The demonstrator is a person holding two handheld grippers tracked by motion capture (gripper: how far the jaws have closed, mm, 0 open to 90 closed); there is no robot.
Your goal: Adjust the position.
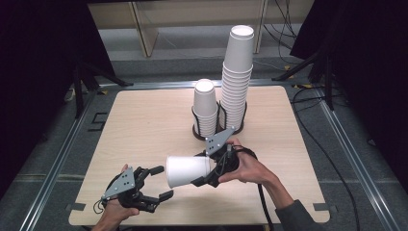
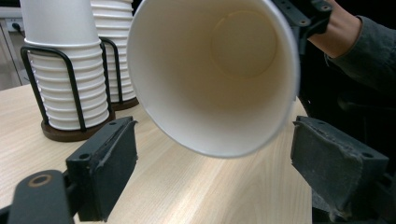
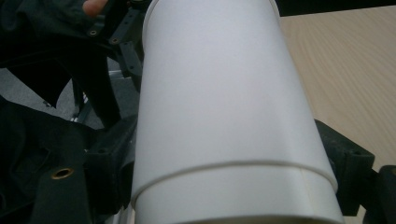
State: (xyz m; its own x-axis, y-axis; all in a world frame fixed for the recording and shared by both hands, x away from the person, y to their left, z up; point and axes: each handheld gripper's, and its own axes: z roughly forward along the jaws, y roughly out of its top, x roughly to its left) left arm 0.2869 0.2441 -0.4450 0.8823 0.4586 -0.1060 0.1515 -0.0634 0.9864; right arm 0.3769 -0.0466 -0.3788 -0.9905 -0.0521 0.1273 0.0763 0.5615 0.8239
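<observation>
Right gripper [image 1: 202,168] clamps a white paper cup [image 1: 187,171] sideways by its base, mouth presented toward the spread-jawed, empty left gripper [image 1: 161,183], apparently for handover.

My high view looks forward and down over the whole bench [image 1: 144,120]; both tongs views sit close against one white cup [image 2: 215,74], perhaps from opposite ends.

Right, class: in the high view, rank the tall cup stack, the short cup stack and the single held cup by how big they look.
1. Tall cup stack.
2. Short cup stack.
3. Held cup, lying sideways in the right gripper, though it looks close in size to the short stack.
</observation>
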